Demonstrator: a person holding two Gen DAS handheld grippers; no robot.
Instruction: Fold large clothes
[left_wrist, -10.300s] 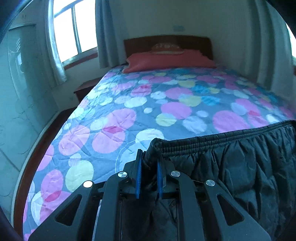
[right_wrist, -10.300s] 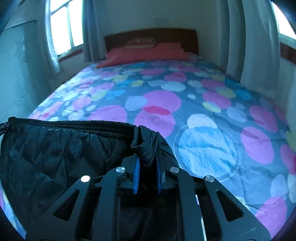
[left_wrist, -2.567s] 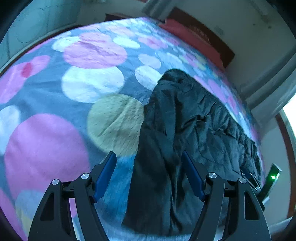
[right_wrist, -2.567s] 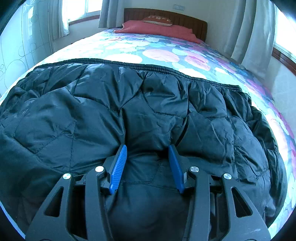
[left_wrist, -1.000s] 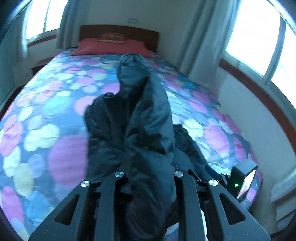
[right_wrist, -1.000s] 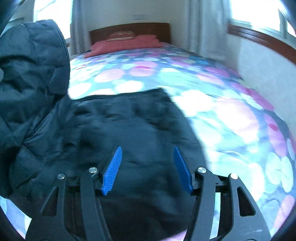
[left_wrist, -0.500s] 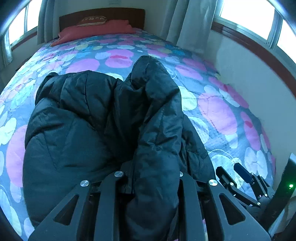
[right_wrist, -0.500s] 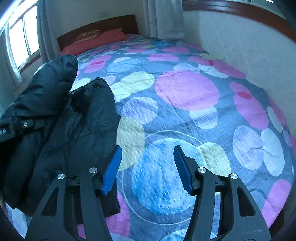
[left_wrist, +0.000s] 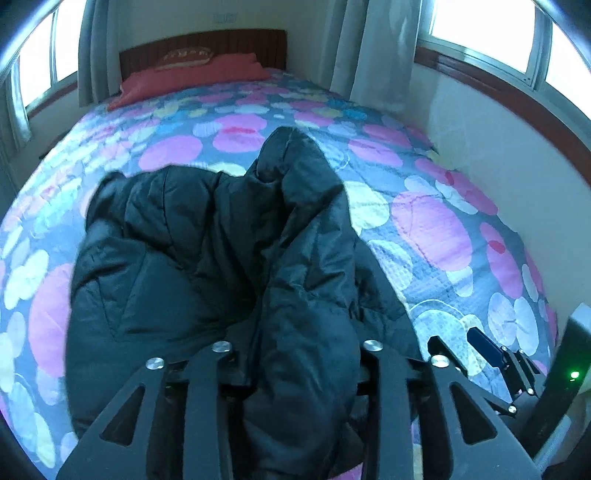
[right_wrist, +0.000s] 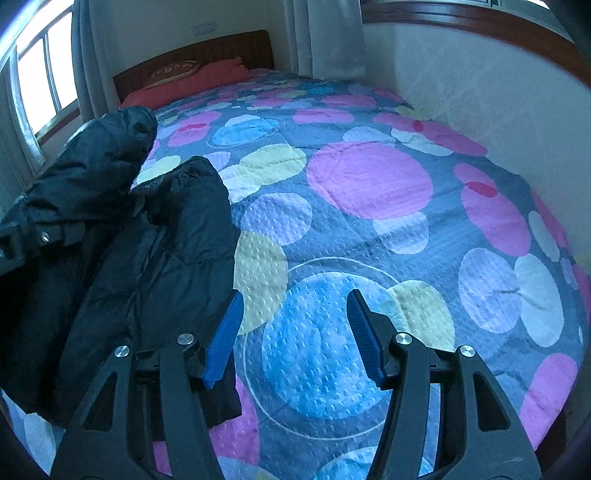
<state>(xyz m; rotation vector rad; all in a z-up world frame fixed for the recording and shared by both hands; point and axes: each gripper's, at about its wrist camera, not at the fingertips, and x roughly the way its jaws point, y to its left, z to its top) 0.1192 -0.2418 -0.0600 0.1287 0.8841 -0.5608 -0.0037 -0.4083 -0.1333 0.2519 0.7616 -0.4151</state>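
Left wrist view: black quilted jacket (left_wrist: 177, 266) lies bunched on the polka-dot bedspread (left_wrist: 436, 229), its body spread toward the left and one puffy sleeve (left_wrist: 306, 229) draped up over the left gripper (left_wrist: 295, 365), running from between the fingers toward the headboard (left_wrist: 203, 42). The sleeve hides the pads completely. The jaws have just been opening with the sleeve between them; whether the pads press the fabric cannot be told. At lower right of this view the right gripper (left_wrist: 491, 350) shows from the side, blue pad visible, beside a dark device with a green light (left_wrist: 572, 374). Right wrist view gives what the left does not: the right gripper (right_wrist: 295, 332) stands roughly half open, both blue pads (right_wrist: 225, 332) clear, nothing between them, over bare bedspread (right_wrist: 369, 177). Its left finger sits just beside the jacket's edge (right_wrist: 177, 258), possibly overlapping it. The raised sleeve and a part of the left gripper (right_wrist: 44, 236) appear at the far left of this view. Room: the jacket occupies the near left part of the bed; the bedspread to the right and toward the red pillow (left_wrist: 192, 72) is open. A wall (right_wrist: 480, 81) borders the bed's right side, curtains (left_wrist: 373, 51) and windows behind; the near edge of the bed runs below both grippers.
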